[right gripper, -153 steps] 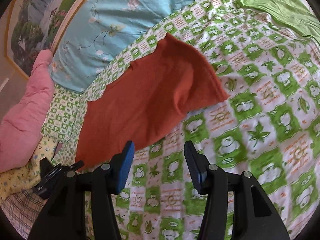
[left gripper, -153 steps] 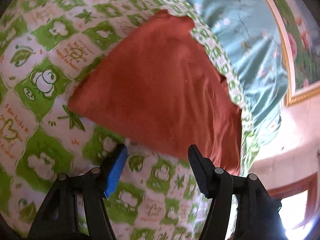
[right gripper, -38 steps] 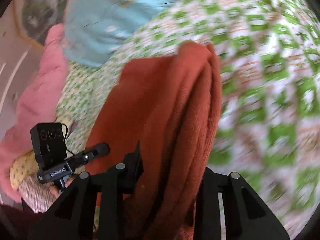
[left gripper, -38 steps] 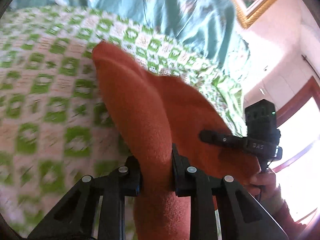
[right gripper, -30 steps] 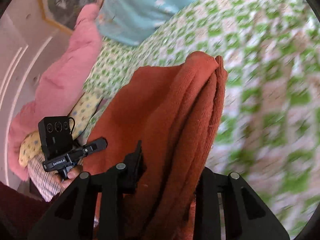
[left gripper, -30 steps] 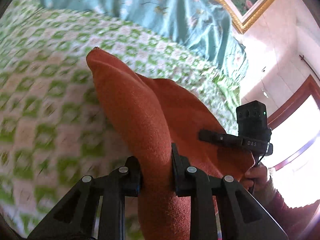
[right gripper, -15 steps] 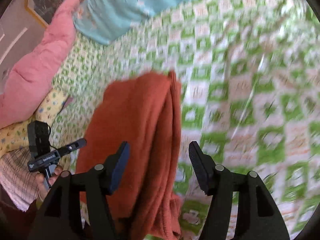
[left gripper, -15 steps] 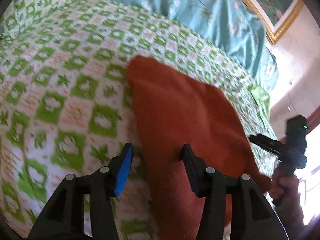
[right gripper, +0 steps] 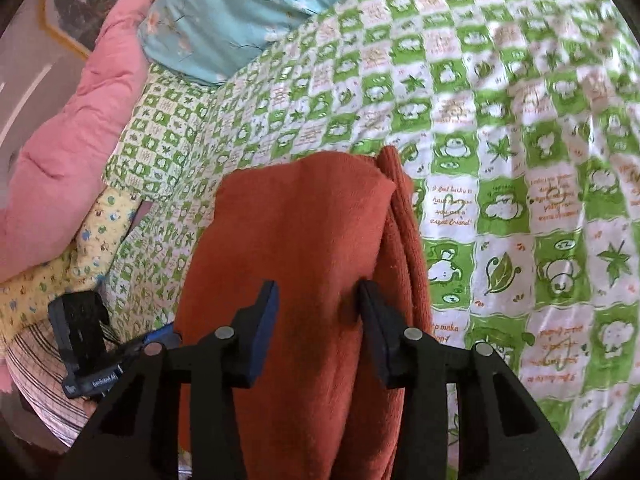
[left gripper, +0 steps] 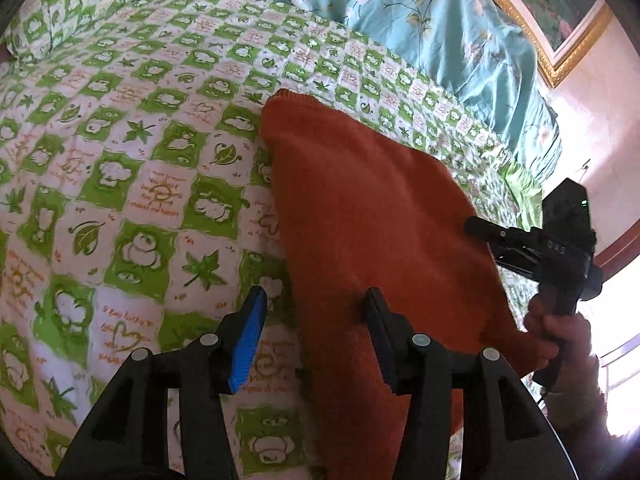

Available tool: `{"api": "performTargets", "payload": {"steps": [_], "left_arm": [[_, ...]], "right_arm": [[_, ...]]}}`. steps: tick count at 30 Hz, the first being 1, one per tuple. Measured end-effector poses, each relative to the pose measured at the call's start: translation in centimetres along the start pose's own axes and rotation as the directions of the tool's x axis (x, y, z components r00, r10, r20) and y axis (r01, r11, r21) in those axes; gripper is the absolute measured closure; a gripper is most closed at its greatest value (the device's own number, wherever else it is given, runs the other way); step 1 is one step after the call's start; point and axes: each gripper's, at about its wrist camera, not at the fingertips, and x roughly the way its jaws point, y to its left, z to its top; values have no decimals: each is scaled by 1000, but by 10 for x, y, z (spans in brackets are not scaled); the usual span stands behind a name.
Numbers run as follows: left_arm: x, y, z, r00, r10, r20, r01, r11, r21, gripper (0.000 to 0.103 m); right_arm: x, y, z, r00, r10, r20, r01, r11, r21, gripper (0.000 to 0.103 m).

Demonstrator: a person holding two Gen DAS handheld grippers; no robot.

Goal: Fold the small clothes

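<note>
Lying folded on the green checked bedspread [left gripper: 120,184], the rust-red cloth [left gripper: 372,216] runs lengthwise from the near edge of the bed toward the blue floral bedding [left gripper: 432,28], its narrow end pointing that way. Layered edges show along its right side in the right wrist view. Bare bedspread stretches wide on both sides. The left gripper [left gripper: 316,320] and right gripper [right gripper: 316,312] are both spread, holding nothing.

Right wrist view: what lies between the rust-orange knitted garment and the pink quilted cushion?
In the right wrist view, green-and-white checked bedding fills the stretch between the rust-orange knitted garment and the pink quilted cushion, with a yellow printed cloth lower down.
</note>
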Motion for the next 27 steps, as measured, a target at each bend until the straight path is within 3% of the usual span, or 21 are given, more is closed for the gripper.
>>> {"api": "performTargets", "payload": {"steps": [3, 5, 7, 11, 15, 19, 25, 27], "left_arm": [[9, -4, 11, 1000, -23, -6, 23, 1000, 2, 52], [20, -7, 23, 1000, -1, -10, 1, 1000, 8, 52], [26, -11, 33, 1000, 19, -17, -19, 1000, 7, 53], [30, -25, 39, 998, 60, -11, -60, 997, 54, 53], [43, -33, 33, 992, 118, -35, -115, 990, 85, 52], [38, -34, 27, 991, 125, -40, -121, 989, 89, 52], [-3, -33, -4, 992, 123, -11, -120, 984, 131, 53], [-20, -32, -21, 995, 101, -11, -98, 985, 145, 52]], "right_arm": [[2, -10, 9, 999, 49, 4, -50, 997, 62, 66], [5, -12, 16, 999, 54, 3, -54, 996, 66, 94], [5, -13, 25, 999, 54, 2, -54, 996, 65, 94], [-25, -2, 37, 993, 67, 97, -68, 998, 9, 95], [-1, -24, 33, 997, -64, 31, 63, 998, 16, 95], [8, -47, 23, 999, -14, 39, 9, 994, 112, 93], [-40, -22, 0, 994, -50, 99, 44, 997, 59, 86], [-65, -14, -21, 991, -45, 123, 40, 999, 35, 79]]}}
